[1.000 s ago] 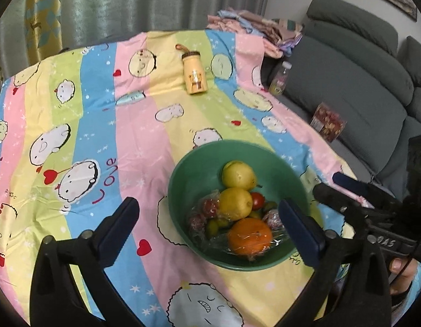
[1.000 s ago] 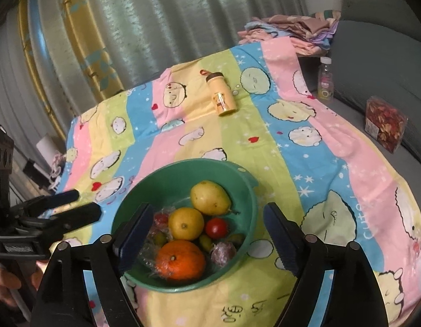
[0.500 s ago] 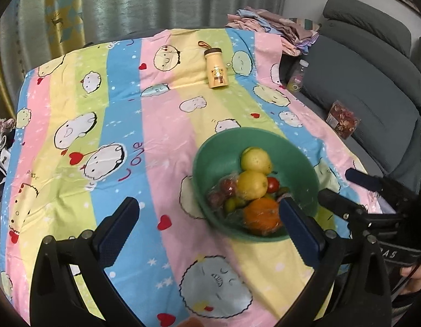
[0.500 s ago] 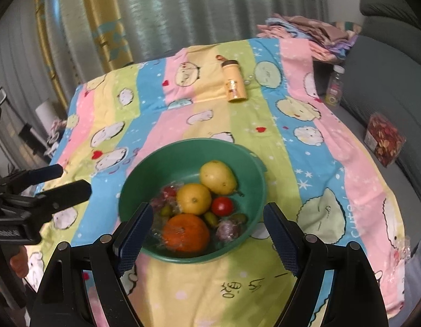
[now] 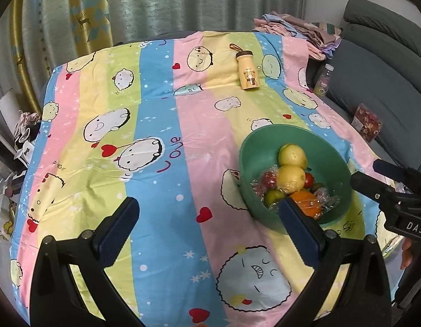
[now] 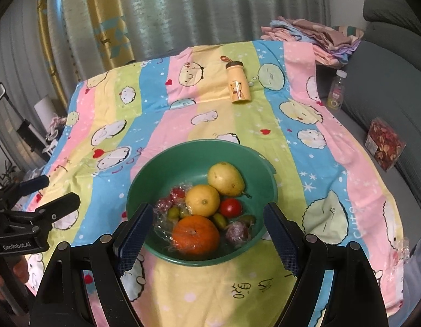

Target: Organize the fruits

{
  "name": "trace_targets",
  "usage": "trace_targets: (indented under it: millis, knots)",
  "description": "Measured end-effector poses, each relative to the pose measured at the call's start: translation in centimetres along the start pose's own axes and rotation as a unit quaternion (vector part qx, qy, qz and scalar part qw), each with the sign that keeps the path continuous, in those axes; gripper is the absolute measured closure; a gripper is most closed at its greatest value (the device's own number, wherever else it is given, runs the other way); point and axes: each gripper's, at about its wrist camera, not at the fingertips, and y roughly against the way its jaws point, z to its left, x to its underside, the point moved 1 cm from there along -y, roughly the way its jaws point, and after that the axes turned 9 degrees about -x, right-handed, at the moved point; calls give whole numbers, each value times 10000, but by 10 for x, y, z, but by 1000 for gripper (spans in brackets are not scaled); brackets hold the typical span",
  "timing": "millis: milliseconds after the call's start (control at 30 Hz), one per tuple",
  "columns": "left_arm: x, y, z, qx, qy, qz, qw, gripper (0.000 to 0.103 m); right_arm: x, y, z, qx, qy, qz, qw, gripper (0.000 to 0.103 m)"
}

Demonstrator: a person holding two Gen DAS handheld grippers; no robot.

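Both grippers gape wide, holding nothing: the right gripper (image 6: 207, 230) hangs over the near rim of one green bowl (image 6: 267, 174) on the striped tablecloth (image 6: 161, 133). The bowl holds one orange (image 6: 196, 234), one lemon (image 6: 202, 200), one pear (image 6: 224, 179) and one tomato (image 6: 230, 208). The left gripper (image 5: 207, 224) has swung left, off the bowl. Its body reads "GenRobot.AI". One yellow bottle (image 6: 237, 87) lies beyond.

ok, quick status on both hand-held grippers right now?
Left hand-held gripper: open, empty, over the tablecloth.
Right hand-held gripper: open, empty, over the green bowl.
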Motion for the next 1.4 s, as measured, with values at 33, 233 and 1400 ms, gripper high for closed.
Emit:
trace_targets:
  millis: [33, 233, 1400]
  knots:
    - [0, -1, 0, -2, -11, -6, 10000, 1, 0, 0, 0, -2, 6, 6, 10000, 20]
    - [-1, -2, -1, 24, -20, -9, 10000, 1, -2, -3, 3, 41, 44, 32, 10000, 20]
    - [-11, -4, -38, 114, -371, -117, 9992, 1, -3, -3, -5, 78, 89, 23, 9999, 20]
